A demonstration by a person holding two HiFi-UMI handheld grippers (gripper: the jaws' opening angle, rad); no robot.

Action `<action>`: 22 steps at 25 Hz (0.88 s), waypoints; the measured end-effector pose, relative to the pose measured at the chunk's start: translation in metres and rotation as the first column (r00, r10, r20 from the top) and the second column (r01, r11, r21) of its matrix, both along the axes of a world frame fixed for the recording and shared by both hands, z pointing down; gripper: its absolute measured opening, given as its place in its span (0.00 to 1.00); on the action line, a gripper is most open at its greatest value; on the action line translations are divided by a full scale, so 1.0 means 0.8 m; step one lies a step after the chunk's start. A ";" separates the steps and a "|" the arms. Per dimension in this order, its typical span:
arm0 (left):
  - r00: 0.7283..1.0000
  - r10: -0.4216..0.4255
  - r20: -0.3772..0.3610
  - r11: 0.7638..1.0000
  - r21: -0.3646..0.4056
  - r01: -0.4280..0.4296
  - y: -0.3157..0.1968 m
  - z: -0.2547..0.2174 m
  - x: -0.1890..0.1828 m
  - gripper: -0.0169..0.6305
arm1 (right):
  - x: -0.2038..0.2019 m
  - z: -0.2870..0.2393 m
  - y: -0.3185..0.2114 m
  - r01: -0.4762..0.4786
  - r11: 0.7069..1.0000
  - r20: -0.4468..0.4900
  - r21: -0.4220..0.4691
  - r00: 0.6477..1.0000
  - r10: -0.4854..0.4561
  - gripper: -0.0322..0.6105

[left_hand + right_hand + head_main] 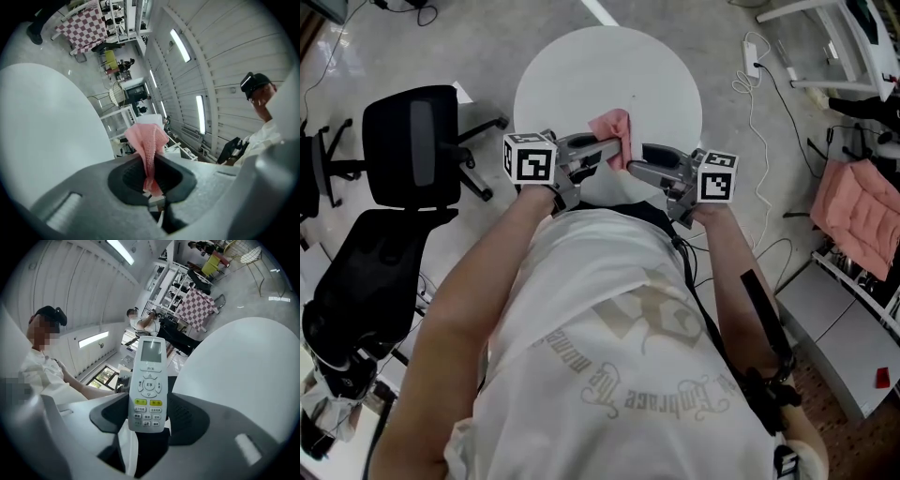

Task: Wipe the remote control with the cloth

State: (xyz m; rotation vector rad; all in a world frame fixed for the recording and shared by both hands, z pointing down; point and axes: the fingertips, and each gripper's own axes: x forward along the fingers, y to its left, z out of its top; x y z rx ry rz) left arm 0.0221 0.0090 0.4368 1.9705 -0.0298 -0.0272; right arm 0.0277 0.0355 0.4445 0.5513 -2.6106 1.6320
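Note:
My left gripper [611, 150] is shut on a pink waffle cloth [147, 145], which sticks up in a bunch from between its jaws. In the head view the cloth [611, 125] hangs over the near edge of the round white table [661, 80]. My right gripper [637, 161] is shut on the lower end of a white remote control [148, 383], held upright with its screen and buttons facing the camera. The two grippers point at each other, tips almost meeting, just in front of the person's chest. In the head view the remote is hidden behind the cloth and the jaws.
A black office chair [412, 141] stands left of the table, with a second dark chair [352, 281] nearer. A white power strip and cable [752, 58] lie on the floor to the right. A pink cushion [858, 204] and shelving sit at the far right.

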 end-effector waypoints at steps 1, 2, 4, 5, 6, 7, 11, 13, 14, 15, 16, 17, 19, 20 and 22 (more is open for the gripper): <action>1.000 -0.010 -0.004 1.000 0.004 0.010 -0.007 -0.003 -0.001 0.05 | -0.001 0.002 0.005 0.014 1.000 -0.008 -0.002 1.000 -0.014 0.45; 1.000 -0.020 -0.007 1.000 0.007 0.020 -0.015 -0.006 -0.003 0.06 | -0.002 0.005 0.009 0.029 1.000 -0.016 -0.004 0.999 -0.029 0.45; 0.999 -0.044 -0.013 0.999 0.009 0.044 -0.033 -0.010 -0.007 0.06 | -0.003 0.012 0.015 0.055 0.998 -0.028 -0.006 0.998 -0.055 0.45; 0.998 -0.060 -0.017 0.998 0.008 0.060 -0.042 -0.013 -0.009 0.06 | -0.003 0.015 0.017 0.064 0.998 -0.031 -0.005 0.997 -0.064 0.45; 0.997 -0.076 -0.020 0.997 0.005 0.076 -0.051 -0.015 -0.012 0.06 | -0.003 0.018 0.019 0.073 0.997 -0.033 -0.004 0.997 -0.073 0.45; 0.996 -0.091 -0.023 0.996 0.001 0.091 -0.058 -0.016 -0.015 0.06 | -0.004 0.019 0.021 0.083 0.997 -0.037 -0.003 0.996 -0.084 0.45; 0.991 -0.131 -0.039 0.990 -0.050 0.129 -0.069 -0.017 -0.021 0.06 | -0.005 0.021 0.029 0.127 0.992 -0.046 0.009 0.991 -0.126 0.45; 0.993 -0.112 -0.030 0.993 -0.023 0.112 -0.069 -0.018 -0.020 0.05 | -0.006 0.019 0.028 0.135 0.991 -0.043 0.015 0.990 -0.134 0.45; 0.995 -0.095 -0.019 0.995 -0.016 0.095 -0.067 -0.015 -0.019 0.06 | -0.008 0.017 0.025 0.132 0.991 -0.038 0.017 0.991 -0.131 0.45; 0.997 -0.074 -0.003 0.997 -0.014 0.074 -0.063 -0.010 -0.018 0.06 | -0.010 0.014 0.019 0.123 0.992 -0.030 0.017 0.992 -0.123 0.45; 0.999 -0.049 0.014 0.999 -0.015 0.049 -0.059 -0.004 -0.018 0.06 | -0.012 0.011 0.011 0.110 0.994 -0.019 0.015 0.994 -0.109 0.45; 0.999 -0.023 0.030 1.000 -0.019 0.023 -0.053 0.004 -0.017 0.06 | -0.014 0.009 0.003 0.093 0.996 -0.007 0.014 0.996 -0.093 0.45; 0.998 0.023 0.053 0.999 -0.031 -0.021 -0.041 0.016 -0.015 0.06 | -0.018 0.008 -0.012 0.059 0.998 0.015 0.010 0.998 -0.060 0.45; 0.997 0.038 0.061 0.999 -0.037 -0.036 -0.034 0.022 -0.014 0.06 | -0.019 0.009 -0.019 0.043 0.999 0.023 0.007 0.999 -0.043 0.45; 0.995 0.059 0.079 0.997 -0.050 -0.055 -0.024 0.031 -0.012 0.06 | -0.018 0.011 -0.031 0.007 1.000 0.039 -0.005 0.999 -0.007 0.45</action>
